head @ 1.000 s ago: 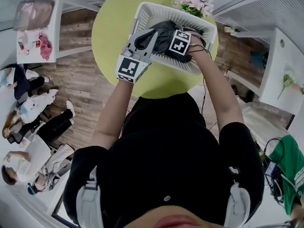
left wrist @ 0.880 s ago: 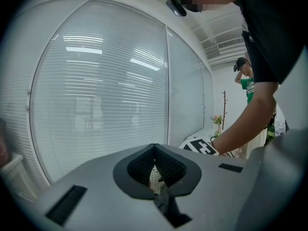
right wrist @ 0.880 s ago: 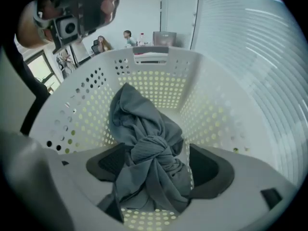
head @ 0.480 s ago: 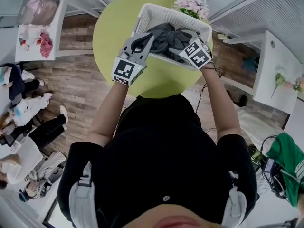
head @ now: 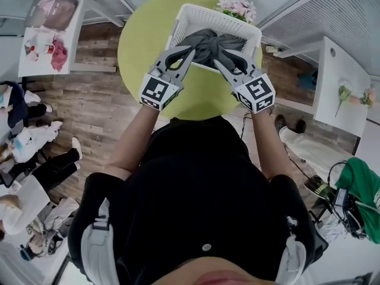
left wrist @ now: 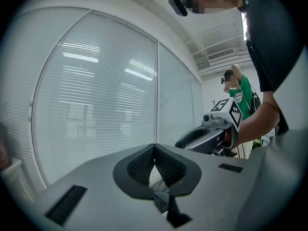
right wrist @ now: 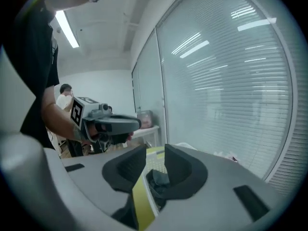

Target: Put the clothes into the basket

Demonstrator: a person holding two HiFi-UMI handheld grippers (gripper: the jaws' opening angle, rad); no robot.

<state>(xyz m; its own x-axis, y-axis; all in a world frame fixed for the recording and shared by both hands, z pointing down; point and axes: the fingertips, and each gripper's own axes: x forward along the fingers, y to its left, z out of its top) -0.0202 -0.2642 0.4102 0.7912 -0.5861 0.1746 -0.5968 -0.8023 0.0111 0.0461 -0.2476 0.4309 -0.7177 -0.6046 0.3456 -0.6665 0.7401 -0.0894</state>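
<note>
At the basket [head: 202,13] rim | right gripper [head: 228,59] back off clothes [head: 208,40], jaws closing empty | left gripper [head: 187,52] jaws shut

Dark clothes [head: 209,43] lie in the white basket [head: 185,18] on the green table [head: 142,40].

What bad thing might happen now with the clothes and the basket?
On the right gripper, the fingers are closing at the basket rim, nothing pinched yet; they might snag the dark clothes and drag them out. A push could also shove the basket into the flowers beside it.
</note>
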